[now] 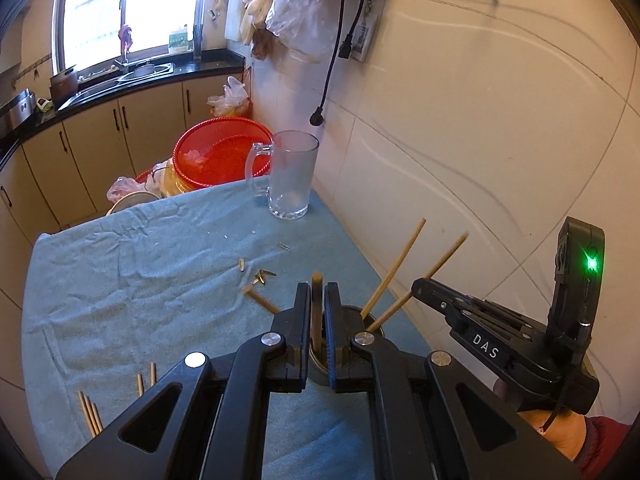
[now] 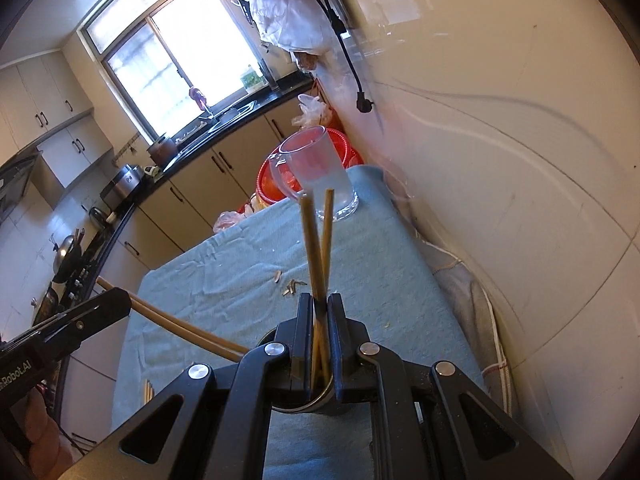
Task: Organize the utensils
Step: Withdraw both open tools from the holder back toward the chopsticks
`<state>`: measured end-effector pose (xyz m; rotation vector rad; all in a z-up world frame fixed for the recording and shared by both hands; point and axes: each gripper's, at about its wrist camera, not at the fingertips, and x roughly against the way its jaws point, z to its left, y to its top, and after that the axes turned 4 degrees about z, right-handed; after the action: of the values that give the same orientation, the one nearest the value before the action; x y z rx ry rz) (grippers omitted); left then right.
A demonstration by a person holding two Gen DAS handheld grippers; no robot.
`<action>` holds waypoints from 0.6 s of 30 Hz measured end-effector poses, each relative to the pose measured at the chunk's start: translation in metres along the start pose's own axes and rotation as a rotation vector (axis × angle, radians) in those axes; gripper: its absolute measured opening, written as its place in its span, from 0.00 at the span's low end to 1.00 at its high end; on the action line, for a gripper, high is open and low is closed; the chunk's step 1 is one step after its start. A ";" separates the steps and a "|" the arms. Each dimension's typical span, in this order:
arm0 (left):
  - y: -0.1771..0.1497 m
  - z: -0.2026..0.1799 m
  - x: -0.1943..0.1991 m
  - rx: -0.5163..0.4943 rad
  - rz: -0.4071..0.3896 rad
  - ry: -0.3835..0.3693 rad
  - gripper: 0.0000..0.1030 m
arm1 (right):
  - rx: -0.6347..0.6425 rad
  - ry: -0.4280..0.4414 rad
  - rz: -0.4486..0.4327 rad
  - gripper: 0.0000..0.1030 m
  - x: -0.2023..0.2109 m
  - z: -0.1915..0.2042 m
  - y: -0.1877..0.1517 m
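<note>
Left of the dark round metal cup (image 2: 316,403), on the wrinkled teal cloth (image 1: 140,260) that covers the table, a few loose pale bamboo chopsticks (image 1: 90,412) lie flat. They look unsorted and are likely next in line.

Nearer the cup, on the same side: the left gripper (image 1: 317,286), black, two-fingered, clenched on a brown wooden chopstick (image 1: 317,312). The right wrist view suggests it is a pair. The stick slants down toward the cup mouth. My reading is that it is held partway along its length, so the lower tip can be steered over the rim.

Beyond the cup, small pale scraps (image 1: 260,276) are scattered on the cloth, too small to name.

At the cup itself: the right gripper (image 2: 319,298) is pinched on two tan bamboo chopsticks (image 2: 318,248). Their lower ends are already inside the cup and their tops fan apart above the jaws. The grip sits low, just over the rim, probably so the pair drops only a short way when let go.

Right of the cup, the white tiled wall (image 1: 500,120) stands near, leaving little room on that side. This may be why both tools come in from the near side.

Well beyond the cup: a clear glass mug with handle (image 1: 292,176), upright and empty at the far edge of the cloth. A red plastic mesh basket (image 1: 224,152) sits behind it, off the table.

Judgement: mid-task. Some sticks are in, one load is over the rim, and the rest are on the cloth.
</note>
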<state>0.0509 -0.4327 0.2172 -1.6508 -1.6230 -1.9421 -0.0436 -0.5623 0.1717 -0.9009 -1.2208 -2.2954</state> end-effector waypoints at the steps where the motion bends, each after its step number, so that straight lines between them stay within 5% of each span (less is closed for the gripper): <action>1: 0.001 0.001 0.001 0.006 0.001 -0.002 0.07 | 0.003 0.001 -0.003 0.10 0.001 0.000 0.000; 5: 0.001 0.004 0.012 0.021 -0.031 0.002 0.25 | 0.007 -0.005 -0.030 0.28 0.013 0.000 0.003; 7: 0.000 0.007 0.024 0.030 -0.069 0.008 0.37 | 0.005 -0.018 -0.057 0.52 0.024 -0.001 0.003; 10: -0.004 0.016 0.046 0.056 -0.131 0.028 0.55 | 0.005 -0.057 -0.105 0.73 0.042 -0.006 0.002; 12: -0.008 0.025 0.062 0.072 -0.174 0.057 0.76 | -0.003 -0.099 -0.138 0.84 0.055 -0.011 0.001; 18: -0.030 0.074 0.099 0.178 -0.249 0.170 0.92 | 0.017 -0.198 -0.170 0.93 0.074 -0.015 -0.011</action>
<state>0.0392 -0.3142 0.2614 -1.2352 -1.9435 -1.9156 -0.1090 -0.5721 0.2105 -1.0772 -1.4488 -2.3666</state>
